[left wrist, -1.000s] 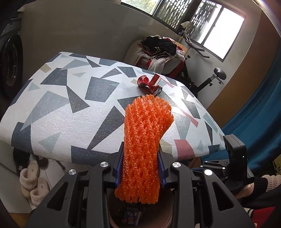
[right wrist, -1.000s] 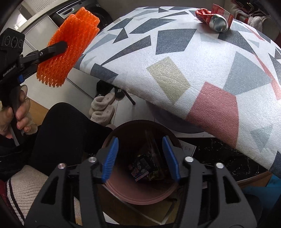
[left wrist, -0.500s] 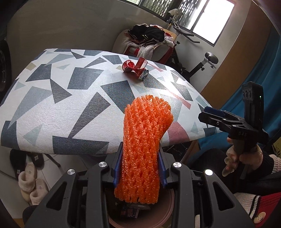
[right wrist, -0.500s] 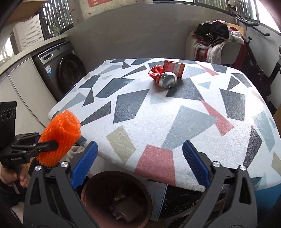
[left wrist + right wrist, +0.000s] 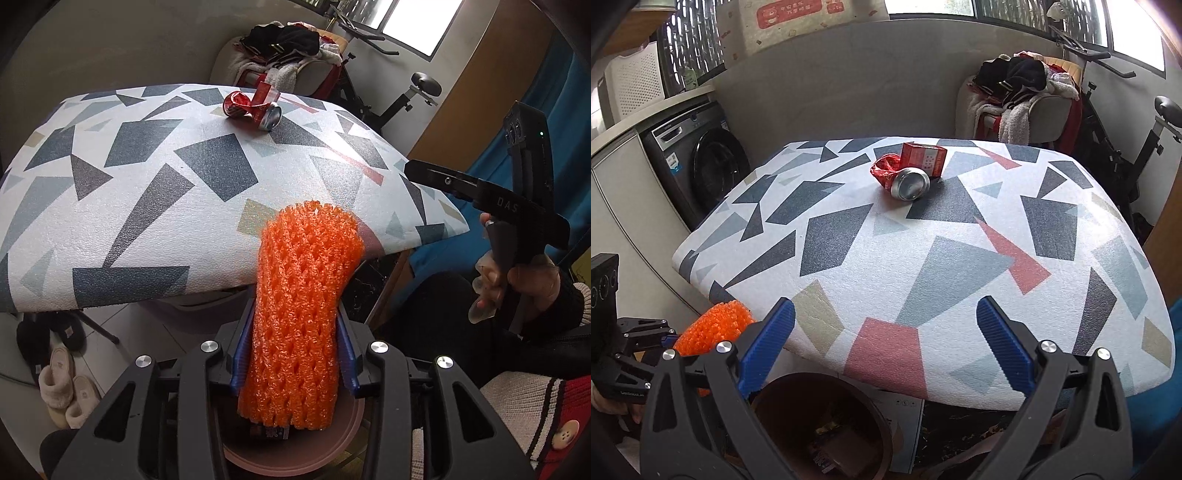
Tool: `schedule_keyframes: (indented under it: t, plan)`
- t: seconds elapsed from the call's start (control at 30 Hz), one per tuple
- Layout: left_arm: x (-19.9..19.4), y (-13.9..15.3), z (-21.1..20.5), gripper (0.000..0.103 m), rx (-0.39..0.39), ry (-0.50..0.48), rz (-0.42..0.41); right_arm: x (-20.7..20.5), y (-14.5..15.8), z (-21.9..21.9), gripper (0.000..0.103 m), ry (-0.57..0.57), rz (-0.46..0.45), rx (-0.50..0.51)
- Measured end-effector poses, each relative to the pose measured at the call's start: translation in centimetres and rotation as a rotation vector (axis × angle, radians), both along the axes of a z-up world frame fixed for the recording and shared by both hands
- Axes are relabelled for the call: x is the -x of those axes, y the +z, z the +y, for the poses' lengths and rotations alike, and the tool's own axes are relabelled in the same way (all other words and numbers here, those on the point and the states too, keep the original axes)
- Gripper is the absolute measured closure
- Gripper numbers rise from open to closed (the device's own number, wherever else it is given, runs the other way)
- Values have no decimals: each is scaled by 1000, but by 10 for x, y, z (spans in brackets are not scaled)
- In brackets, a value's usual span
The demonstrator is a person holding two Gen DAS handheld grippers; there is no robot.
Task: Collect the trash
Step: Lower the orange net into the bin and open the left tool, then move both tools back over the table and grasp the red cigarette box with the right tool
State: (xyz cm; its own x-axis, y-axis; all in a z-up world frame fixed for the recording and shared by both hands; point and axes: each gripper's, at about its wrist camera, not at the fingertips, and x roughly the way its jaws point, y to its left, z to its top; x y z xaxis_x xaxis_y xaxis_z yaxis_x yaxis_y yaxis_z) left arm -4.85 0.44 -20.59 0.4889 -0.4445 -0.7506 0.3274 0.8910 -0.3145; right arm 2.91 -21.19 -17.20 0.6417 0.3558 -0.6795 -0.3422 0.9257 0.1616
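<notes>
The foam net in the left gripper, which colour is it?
Bright orange foam net; the left wrist view shows it best.

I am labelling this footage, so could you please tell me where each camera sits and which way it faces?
Left wrist: on the left gripper, looking down past the orange foam net pinched in its jaws to the brown bin; the right hand shows.
Right wrist: on the right gripper, jaws wide and empty, facing across the patterned table to the crushed can and red box.
Shared: table, can, net, bin, and each other's gripper.
</notes>
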Motion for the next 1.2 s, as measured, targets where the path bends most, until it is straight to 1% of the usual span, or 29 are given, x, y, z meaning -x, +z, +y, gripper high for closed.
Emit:
schedule_keyframes:
  t: [0.17,0.27,0.3,0.33,0.37,0.4,0.47,0.57,0.67,0.93,1.2]
  plan:
    - [2,-3,-6,64,-9,-26,4,0,0,-1,6,-1,-2,1]
    - [3,-4,-10,59,-17,-41,8,0,0,-1,6,-4,1,0]
    - [4,-4,-11,51,-19,-45,10,0,0,-1,6,-6,1,1]
    - [4,-5,-11,35,-19,-50,13,0,0,-2,6,-7,1,0]
    - [4,-5,-12,24,-20,-50,14,0,-1,-2,6,-8,2,0]
    - [4,-6,-12,8,-25,-44,14,0,-1,-3,6,-9,2,0]
    - [2,-8,-11,6,-33,-27,22,0,-2,-3,6,-11,3,1]
    - [-3,-15,-5,6,-77,26,56,0,-2,-3,6,-11,3,8]
    - [-9,-18,6,6,-84,75,75,-1,-3,-3,6,-10,2,13]
    - [-25,-6,33,6,-139,171,9,-6,-4,-3,6,-14,4,35]
    - [-50,4,51,6,-171,241,-12,-18,3,-4,6,-22,-12,69]
